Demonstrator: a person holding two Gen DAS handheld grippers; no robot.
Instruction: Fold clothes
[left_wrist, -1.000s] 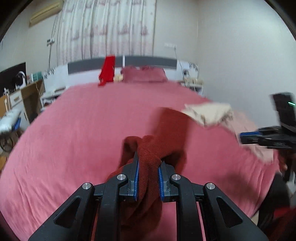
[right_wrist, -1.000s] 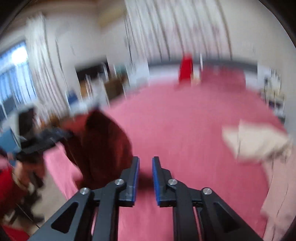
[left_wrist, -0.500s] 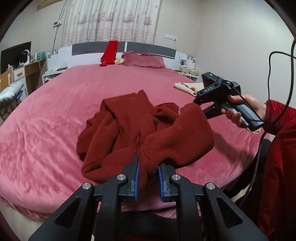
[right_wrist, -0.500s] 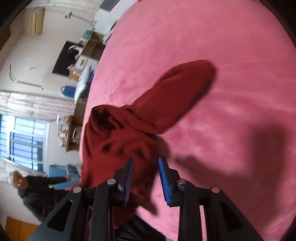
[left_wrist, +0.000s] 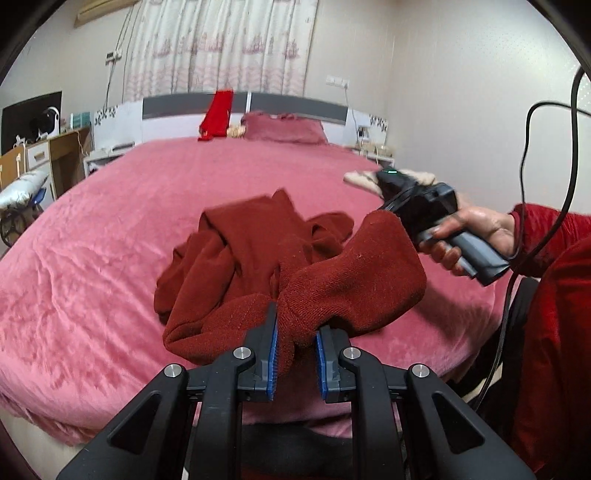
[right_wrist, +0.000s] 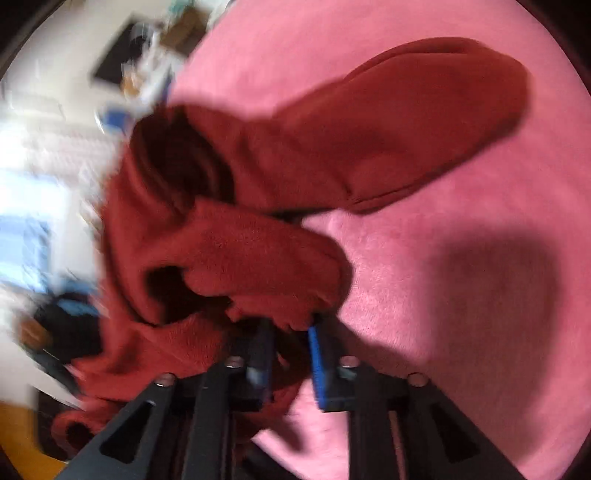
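Two hand-held grippers on one dark red sweater (left_wrist: 295, 266) right now. My left hand-held gripper (left_wrist: 295, 354) is clamped narrow on a bunched fold of it near the foot edge of the bed (left_wrist: 92, 258), blue pads pressing the knit from both sides. My right hand-held gripper (right_wrist: 288, 354) has just been closing, and there's sweater fabric between its jaws; that view is blurry, but the cloth looks pinched. From the left camera I can see my right hand (left_wrist: 476, 236) wrapped around the other gripper's handle, just beside a puffy sleeve end. The rest of the sweater lies crumpled on the pink bedspread. A beige garment (left_wrist: 364, 181) sits further back on the right.
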